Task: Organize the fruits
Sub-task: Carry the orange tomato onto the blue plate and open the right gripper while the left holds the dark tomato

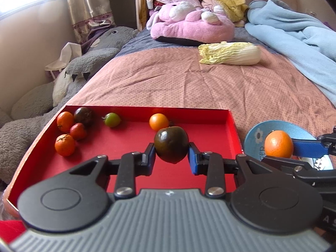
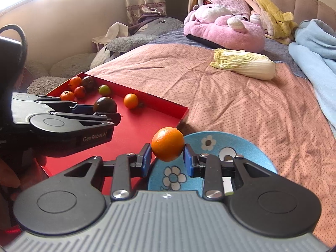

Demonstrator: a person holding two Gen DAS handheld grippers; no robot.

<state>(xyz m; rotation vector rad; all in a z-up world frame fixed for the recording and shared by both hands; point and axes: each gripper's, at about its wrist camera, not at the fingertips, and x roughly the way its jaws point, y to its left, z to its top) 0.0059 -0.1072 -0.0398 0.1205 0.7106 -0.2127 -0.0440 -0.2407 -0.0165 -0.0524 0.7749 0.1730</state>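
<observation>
Fruits [image 1: 171,144] (gripped) seemingly above tray rim [image 1: 233,130]

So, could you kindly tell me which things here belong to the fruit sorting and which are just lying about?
Job: red tray with six loose fruits, dark fruit in left gripper, orange in right gripper, blue plate.

Lying about: cabbage, pink plush toy, blue blanket, grey plush toy.

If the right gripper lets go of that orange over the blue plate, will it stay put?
Probably not: the orange is round and the blue plate looks shallow, so it may roll. The right gripper pinches only its sides, so it could slip.
</observation>
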